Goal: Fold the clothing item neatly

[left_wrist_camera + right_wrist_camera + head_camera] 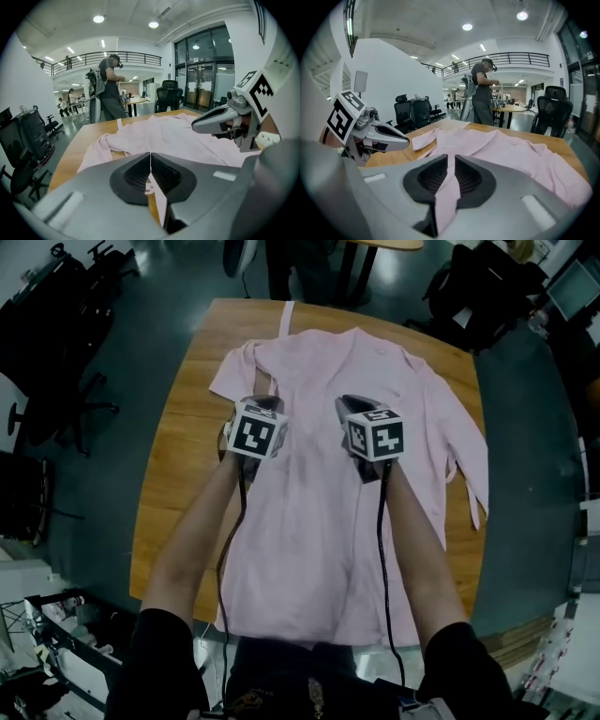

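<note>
The fingers [136, 174] of the left gripper [150, 164] are pressed together, with only a hairline between them. A thin bit of pink cloth shows at their base and hangs below, so I'd say they have an edge nipped. The right gripper [451, 174] has its fingers [468, 176] set narrow, not quite touching. A strip of the same pink cloth fills the gap and trails down under them, and it looks pinched rather than loose.

Both grippers hover side by side over the middle of the shirt [309, 362], pointing away from the person and tilted down toward it. The shirt lies lengthwise on the wooden counter [178, 484], with its collar end at the far side and its lower edge at the near edge by the person's waist. The cloth between the forearms looks drawn up a little toward the fingers.

The right sleeve [472, 460] is stretched out along the right side, close to the counter's edge. The left sleeve [239, 367] lies bunched near the far left shoulder. A person [108, 89] stands beyond the far end of the counter.

As for the folding, I'd call it barely begun, since no finished fold shows anywhere. The body is spread at full width and both sleeves are out. What remains, as I judge it, is bringing the sleeves and sides in, then doubling the length over and smoothing it.
</note>
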Demonstrator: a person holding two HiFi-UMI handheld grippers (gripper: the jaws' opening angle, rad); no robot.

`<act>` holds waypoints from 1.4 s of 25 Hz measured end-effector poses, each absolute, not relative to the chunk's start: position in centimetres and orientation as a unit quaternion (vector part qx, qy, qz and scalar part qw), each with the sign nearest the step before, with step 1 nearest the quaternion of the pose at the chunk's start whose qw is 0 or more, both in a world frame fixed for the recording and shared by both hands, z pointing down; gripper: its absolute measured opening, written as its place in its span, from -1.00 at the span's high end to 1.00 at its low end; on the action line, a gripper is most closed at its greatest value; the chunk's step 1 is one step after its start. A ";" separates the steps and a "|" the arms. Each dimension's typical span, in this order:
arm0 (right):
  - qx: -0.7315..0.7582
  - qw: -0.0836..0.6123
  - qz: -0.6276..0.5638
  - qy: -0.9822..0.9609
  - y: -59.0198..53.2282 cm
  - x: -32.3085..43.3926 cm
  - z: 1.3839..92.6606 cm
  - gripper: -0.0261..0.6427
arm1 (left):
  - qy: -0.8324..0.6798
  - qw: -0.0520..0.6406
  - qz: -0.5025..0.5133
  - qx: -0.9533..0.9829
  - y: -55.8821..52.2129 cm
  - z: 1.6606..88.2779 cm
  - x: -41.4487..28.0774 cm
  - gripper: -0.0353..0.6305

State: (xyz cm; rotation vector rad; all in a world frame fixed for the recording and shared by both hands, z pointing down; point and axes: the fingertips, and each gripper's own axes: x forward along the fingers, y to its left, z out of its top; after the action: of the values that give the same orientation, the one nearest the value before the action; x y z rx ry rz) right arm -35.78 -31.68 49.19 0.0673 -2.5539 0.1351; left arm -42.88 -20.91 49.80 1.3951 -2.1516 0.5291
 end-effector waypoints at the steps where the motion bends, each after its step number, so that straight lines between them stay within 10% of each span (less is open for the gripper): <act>1: 0.024 0.292 0.056 -0.955 -32.5 -36.8 50.0 0.81 | -0.796 0.263 0.194 0.510 -21.6 50.5 -43.8 0.86; 12: 0.023 0.338 0.105 -0.935 -37.7 -44.9 57.5 0.61 | -0.794 0.294 0.199 0.493 -27.1 56.4 -50.6 0.48; 18: 0.007 0.361 0.126 -0.924 -38.1 -45.8 58.7 0.89 | -0.784 0.306 0.232 0.488 -27.6 58.3 -51.3 0.60; 35: 0.083 0.401 0.052 -0.911 -50.6 -40.4 59.5 0.90 | -0.790 0.304 0.255 0.467 -27.3 59.5 -52.9 0.83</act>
State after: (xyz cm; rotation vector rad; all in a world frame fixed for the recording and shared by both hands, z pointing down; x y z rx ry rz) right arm -40.39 -50.57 59.45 0.2096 -2.3029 0.1308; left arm -52.85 -27.28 59.51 1.2382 -2.0929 0.6762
